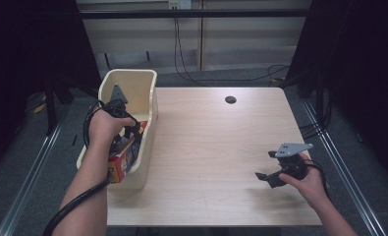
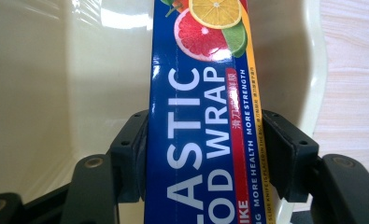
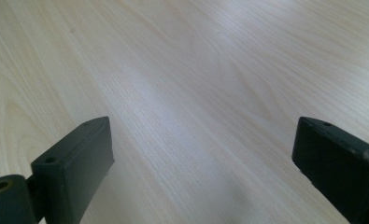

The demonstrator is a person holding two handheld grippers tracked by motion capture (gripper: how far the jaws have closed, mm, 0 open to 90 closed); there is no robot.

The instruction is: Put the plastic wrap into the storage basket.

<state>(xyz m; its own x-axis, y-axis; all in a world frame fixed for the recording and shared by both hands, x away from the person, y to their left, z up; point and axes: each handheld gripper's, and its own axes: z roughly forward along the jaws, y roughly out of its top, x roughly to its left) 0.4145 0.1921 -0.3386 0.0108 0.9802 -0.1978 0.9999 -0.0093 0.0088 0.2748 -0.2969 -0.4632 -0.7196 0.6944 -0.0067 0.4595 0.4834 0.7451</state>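
Note:
A long blue plastic food wrap box [image 2: 205,140] with citrus fruit printed on it lies inside the cream plastic bin [image 1: 143,83] at the table's left edge. My left gripper [image 2: 205,154] is shut on the box, one jaw pressed on each long side. In the high view the box [image 1: 123,160] shows red and orange at the bin's near end, under my left gripper [image 1: 127,129]. My right gripper [image 1: 266,178] hovers low over the table's front right, open, with bare wood between its jaws [image 3: 205,154].
The light wooden table [image 1: 216,142] has a dark round cable hole [image 1: 230,100] near its far edge. Black curtains stand at both sides, and cables run over the floor behind the table.

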